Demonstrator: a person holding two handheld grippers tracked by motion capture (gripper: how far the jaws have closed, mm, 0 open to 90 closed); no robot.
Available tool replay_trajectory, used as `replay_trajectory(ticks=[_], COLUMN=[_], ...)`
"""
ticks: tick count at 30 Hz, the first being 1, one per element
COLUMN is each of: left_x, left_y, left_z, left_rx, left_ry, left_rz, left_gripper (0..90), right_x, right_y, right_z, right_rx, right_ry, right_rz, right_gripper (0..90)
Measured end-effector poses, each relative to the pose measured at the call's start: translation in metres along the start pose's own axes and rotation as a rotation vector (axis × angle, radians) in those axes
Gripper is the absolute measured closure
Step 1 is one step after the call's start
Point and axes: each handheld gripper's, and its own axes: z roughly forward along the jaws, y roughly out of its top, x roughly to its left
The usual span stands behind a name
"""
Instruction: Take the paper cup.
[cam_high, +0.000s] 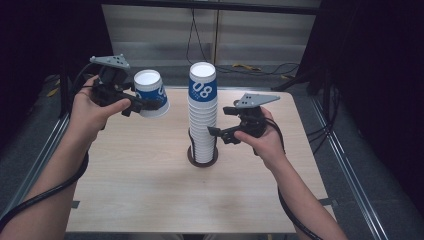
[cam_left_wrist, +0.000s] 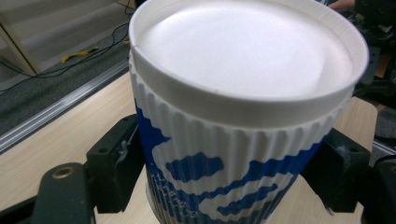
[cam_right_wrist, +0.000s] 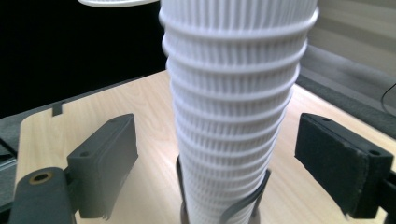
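Observation:
A white ribbed paper cup (cam_high: 151, 92) with blue print hangs upside down above the table's left half, slightly tilted. My left gripper (cam_high: 150, 105) is shut on it. In the left gripper view both pads (cam_left_wrist: 116, 163) press the sides of the paper cup (cam_left_wrist: 243, 93). A tall stack of cups (cam_high: 202, 115), also upside down, stands in a dark ring holder (cam_high: 202, 161) at the table's middle. My right gripper (cam_high: 215, 132) sits level just right of the stack. Its jaws stand open on either side of the stack of cups (cam_right_wrist: 233, 116), each pad (cam_right_wrist: 105, 163) apart from it.
The wooden table (cam_high: 150, 190) has bare room in front and to the left of the stack. Metal rails (cam_high: 345, 165) run along both sides below the table. Cables (cam_high: 260, 67) lie on the floor behind the far edge.

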Motion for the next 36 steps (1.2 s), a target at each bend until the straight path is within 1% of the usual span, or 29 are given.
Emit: replay_trajectory(ticks=[2, 3, 4, 5, 6, 7, 11, 12, 14, 15, 21, 23, 30, 35, 36], left_x=[0.0, 0.0, 0.0, 0.0, 0.0, -0.001, -0.004, -0.005, -0.007, -0.01, -0.015, -0.019, -0.027, -0.036, -0.04], left_y=[-0.005, -0.01, -0.01, -0.013, -0.015, -0.02, -0.03, -0.032, -0.034, -0.038, -0.043, -0.046, -0.051, -0.055, -0.057], left_z=[0.002, 0.004, 0.004, 0.006, 0.008, 0.011, 0.018, 0.02, 0.021, 0.024, 0.03, 0.035, 0.044, 0.051, 0.053], left_rx=[0.006, 0.012, 0.012, 0.017, 0.016, 0.023, 0.021, 0.023, 0.032, 0.034, 0.045, 0.054, 0.06, 0.067, 0.071], left_ry=[-0.002, -0.002, -0.002, -0.003, -0.007, -0.013, -0.034, -0.036, -0.036, -0.047, -0.065, -0.079, -0.104, -0.122, -0.127], left_rz=[-0.001, -0.003, -0.003, -0.003, -0.005, -0.002, -0.011, -0.005, -0.007, -0.004, 0.009, 0.014, 0.018, 0.032, 0.038], left_gripper=[21.5, 21.5, 21.5, 21.5, 21.5, 21.5, 21.5, 21.5, 21.5, 21.5, 21.5, 21.5, 21.5, 21.5, 21.5], right_x=[0.002, 0.004, 0.004, 0.006, 0.006, 0.008, 0.013, 0.014, 0.016, 0.018, 0.021, 0.022, 0.024, 0.026, 0.029], right_y=[-0.005, -0.01, -0.01, -0.014, -0.014, -0.018, -0.025, -0.027, -0.031, -0.033, -0.04, -0.044, -0.051, -0.054, -0.055], right_z=[0.0, -0.001, -0.001, -0.002, -0.002, -0.001, 0.0, 0.001, 0.003, 0.004, 0.009, 0.012, 0.015, 0.016, 0.017], right_rx=[0.004, 0.002, 0.002, -0.002, -0.002, 0.003, 0.009, 0.011, 0.009, 0.011, 0.024, 0.03, 0.034, 0.032, 0.029], right_ry=[0.003, 0.014, 0.014, 0.014, 0.014, 0.024, 0.028, 0.031, 0.041, 0.045, 0.053, 0.059, 0.07, 0.083, 0.094], right_rz=[-0.002, 0.001, 0.001, -0.002, -0.002, 0.006, -0.001, -0.005, -0.004, -0.005, -0.004, 0.0, 0.007, 0.005, 0.003], right_gripper=[12.6, 12.6, 12.6, 12.7, 12.7, 12.7, 12.7, 12.8, 12.7, 12.8, 12.7, 12.7, 12.7, 12.7, 12.7])
